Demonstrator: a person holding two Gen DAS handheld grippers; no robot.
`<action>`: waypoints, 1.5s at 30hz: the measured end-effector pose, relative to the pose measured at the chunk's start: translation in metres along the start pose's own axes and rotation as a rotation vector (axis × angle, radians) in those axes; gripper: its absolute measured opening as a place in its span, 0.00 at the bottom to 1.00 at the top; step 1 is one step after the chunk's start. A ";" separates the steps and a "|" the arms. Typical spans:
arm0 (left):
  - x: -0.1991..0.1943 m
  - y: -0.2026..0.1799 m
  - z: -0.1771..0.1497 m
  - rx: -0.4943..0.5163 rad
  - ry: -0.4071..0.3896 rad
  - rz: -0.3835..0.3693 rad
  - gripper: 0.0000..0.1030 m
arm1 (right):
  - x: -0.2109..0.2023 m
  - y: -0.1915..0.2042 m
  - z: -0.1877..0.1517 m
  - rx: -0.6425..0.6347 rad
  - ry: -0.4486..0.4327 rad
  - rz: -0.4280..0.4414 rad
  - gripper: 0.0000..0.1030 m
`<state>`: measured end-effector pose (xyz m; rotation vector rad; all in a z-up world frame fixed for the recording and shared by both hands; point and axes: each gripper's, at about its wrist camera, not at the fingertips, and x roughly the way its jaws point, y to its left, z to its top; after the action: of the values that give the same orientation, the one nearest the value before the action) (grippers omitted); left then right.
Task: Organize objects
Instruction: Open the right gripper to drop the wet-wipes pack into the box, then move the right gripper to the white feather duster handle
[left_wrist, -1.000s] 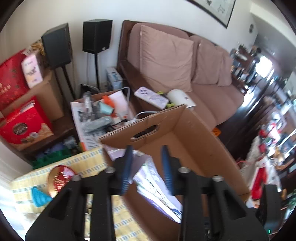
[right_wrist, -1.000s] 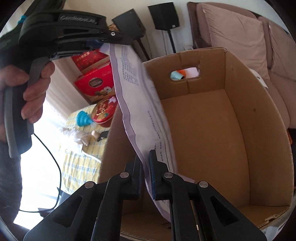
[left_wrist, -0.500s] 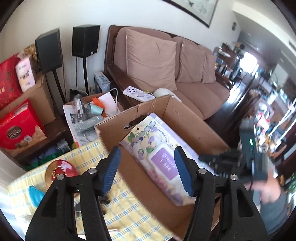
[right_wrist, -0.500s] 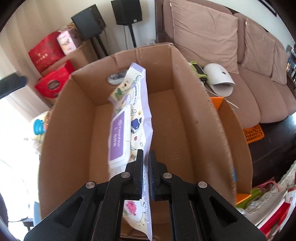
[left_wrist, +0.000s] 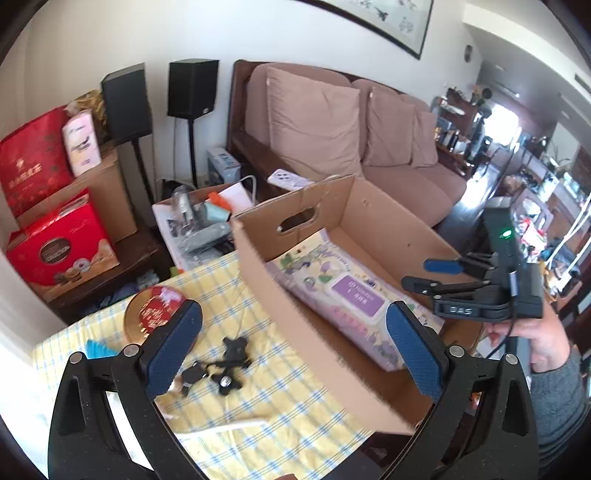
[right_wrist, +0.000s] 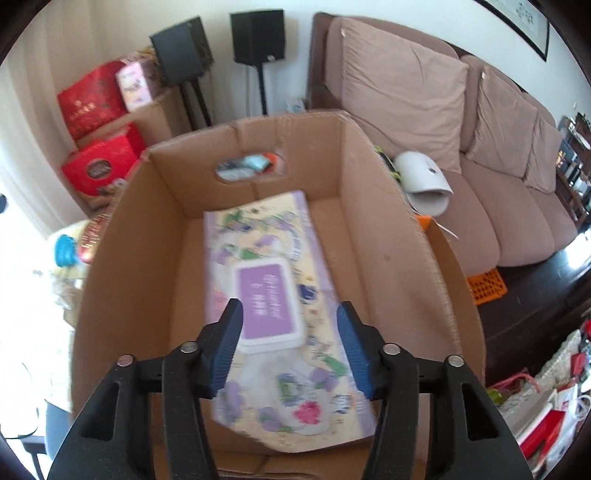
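Half a second ago my right gripper (right_wrist: 288, 343) was pinching the wipes pack (right_wrist: 273, 295) upright; now the pack lies flat on the floor of the cardboard box (left_wrist: 280, 306) and both my jaws are spread wide, holding nothing. So that item is put away. My left gripper (left_wrist: 291, 347) hangs above the yellow checked tablecloth (left_wrist: 258, 398), where the rest waits, as I judge it: the round red tin (left_wrist: 155, 310), a blue piece (left_wrist: 98, 349) (half hidden by my finger) and the small black mount parts (left_wrist: 221, 365).
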<state>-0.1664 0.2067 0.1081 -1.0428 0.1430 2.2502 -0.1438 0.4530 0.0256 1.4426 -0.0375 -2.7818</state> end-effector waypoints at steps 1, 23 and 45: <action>-0.003 0.003 -0.004 0.000 0.001 0.015 0.97 | -0.002 0.008 0.002 -0.008 -0.011 0.007 0.69; -0.058 0.108 -0.100 -0.135 0.023 0.230 1.00 | -0.036 0.167 -0.010 -0.220 -0.089 0.254 0.87; -0.052 0.208 -0.200 -0.457 0.049 0.298 1.00 | 0.044 0.265 -0.060 -0.354 -0.032 0.322 0.89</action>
<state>-0.1362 -0.0529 -0.0243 -1.3892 -0.2222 2.5977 -0.1212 0.1858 -0.0379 1.1875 0.1944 -2.4015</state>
